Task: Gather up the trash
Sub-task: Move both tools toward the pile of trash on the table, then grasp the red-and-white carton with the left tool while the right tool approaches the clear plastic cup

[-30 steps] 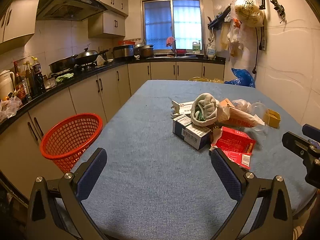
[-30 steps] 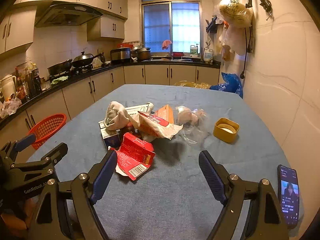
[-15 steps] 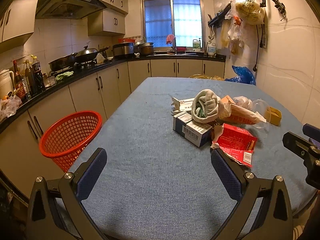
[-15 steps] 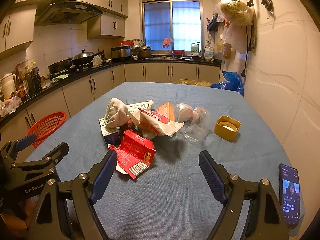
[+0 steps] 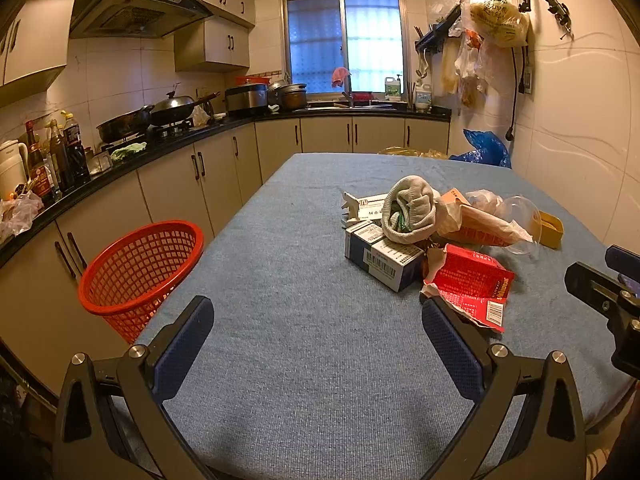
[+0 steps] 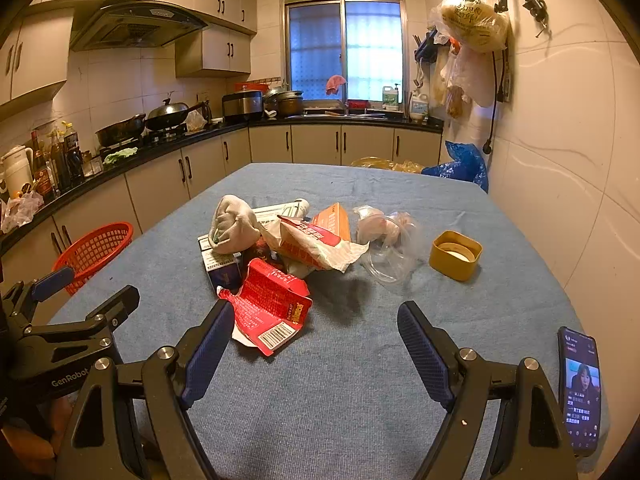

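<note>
A pile of trash lies on the blue table (image 5: 304,248): a torn red carton (image 5: 468,280) (image 6: 272,304), a blue and white box (image 5: 380,254), a grey sock (image 5: 412,208) (image 6: 234,226), an orange and white wrapper (image 6: 316,240), clear plastic (image 6: 392,248) and a yellow cap (image 6: 456,254). A red mesh basket (image 5: 140,268) (image 6: 94,250) stands off the table's left edge. My left gripper (image 5: 318,338) is open and empty, near the front edge. My right gripper (image 6: 316,342) is open and empty, its left finger just in front of the red carton.
A phone (image 6: 580,386) lies at the table's front right corner. Kitchen counters with pans and bottles (image 5: 60,156) run along the left and back. Bags (image 6: 472,24) hang on the right wall. A blue bag (image 5: 484,148) sits beyond the table's far end.
Both grippers have moved a little forward toward the trash pile. Both stay open and empty.
</note>
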`<state>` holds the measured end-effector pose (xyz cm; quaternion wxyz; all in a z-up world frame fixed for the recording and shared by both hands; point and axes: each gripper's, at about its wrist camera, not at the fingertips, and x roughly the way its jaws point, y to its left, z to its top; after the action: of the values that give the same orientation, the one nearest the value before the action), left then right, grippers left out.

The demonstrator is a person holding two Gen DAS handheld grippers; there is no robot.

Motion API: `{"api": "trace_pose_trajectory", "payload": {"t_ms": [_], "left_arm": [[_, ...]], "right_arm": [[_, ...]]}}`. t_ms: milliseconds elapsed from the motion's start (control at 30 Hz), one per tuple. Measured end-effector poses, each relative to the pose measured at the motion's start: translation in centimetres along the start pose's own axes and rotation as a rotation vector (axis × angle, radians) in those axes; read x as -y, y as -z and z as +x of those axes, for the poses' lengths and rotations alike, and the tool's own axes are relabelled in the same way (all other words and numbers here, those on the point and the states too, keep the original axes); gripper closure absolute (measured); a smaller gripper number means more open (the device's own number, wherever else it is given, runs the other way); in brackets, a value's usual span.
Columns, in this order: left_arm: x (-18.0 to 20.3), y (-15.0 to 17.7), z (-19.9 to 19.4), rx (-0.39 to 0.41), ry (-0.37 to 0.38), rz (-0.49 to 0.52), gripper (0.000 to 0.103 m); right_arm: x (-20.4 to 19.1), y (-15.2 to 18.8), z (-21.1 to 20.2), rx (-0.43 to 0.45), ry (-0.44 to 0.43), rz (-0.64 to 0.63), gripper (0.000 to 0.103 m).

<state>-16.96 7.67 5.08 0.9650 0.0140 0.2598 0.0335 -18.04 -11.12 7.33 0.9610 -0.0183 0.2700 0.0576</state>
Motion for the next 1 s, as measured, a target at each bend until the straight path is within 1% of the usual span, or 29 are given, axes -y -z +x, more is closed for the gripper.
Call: {"api": "trace_pose_trajectory", "payload": {"t_ms": [367, 500, 600, 700, 767, 867, 900, 933, 1000], "left_arm": [[0.4, 0.3, 0.4, -0.015, 0.003, 0.009, 0.0], [0.4, 0.0, 0.7, -0.039, 0.03, -0.001, 0.0], [0.3, -0.3, 1.2, -0.078, 0.075, -0.017, 0.0], [0.4, -0.9, 2.0, -0.13, 0.138, -0.042, 0.0], [0.7, -1.2, 3.1, -0.184, 0.186, -0.068, 0.0], [1.7, -1.6, 4.7, -0.259, 0.257, -0.09, 0.005], [2.2, -1.7, 5.5, -0.297, 0.295, -0.105, 0.01], [2.6, -1.8, 6.2, -0.333, 0.324, -0.118, 0.018], [3.4, -1.7, 7.7, -0.401, 0.37, -0.142, 0.027]], "right_arm": [[0.1, 0.1, 0.1, -0.003, -0.003, 0.006, 0.016], [0.6, 0.1, 0.3, -0.004, -0.001, 0.013, 0.016], [1.3, 0.1, 0.4, -0.017, -0.01, 0.038, 0.016], [1.9, -0.1, 0.4, -0.025, -0.02, 0.058, 0.016], [2.3, -0.2, 0.7, -0.034, -0.028, 0.067, 0.016], [3.3, -0.6, 1.4, -0.045, -0.052, 0.085, 0.017], [3.5, -0.6, 1.6, -0.048, -0.046, 0.077, 0.02], [3.7, -0.7, 2.0, -0.057, -0.046, 0.075, 0.021], [4.2, -0.8, 2.2, -0.062, -0.047, 0.077, 0.021]]}}
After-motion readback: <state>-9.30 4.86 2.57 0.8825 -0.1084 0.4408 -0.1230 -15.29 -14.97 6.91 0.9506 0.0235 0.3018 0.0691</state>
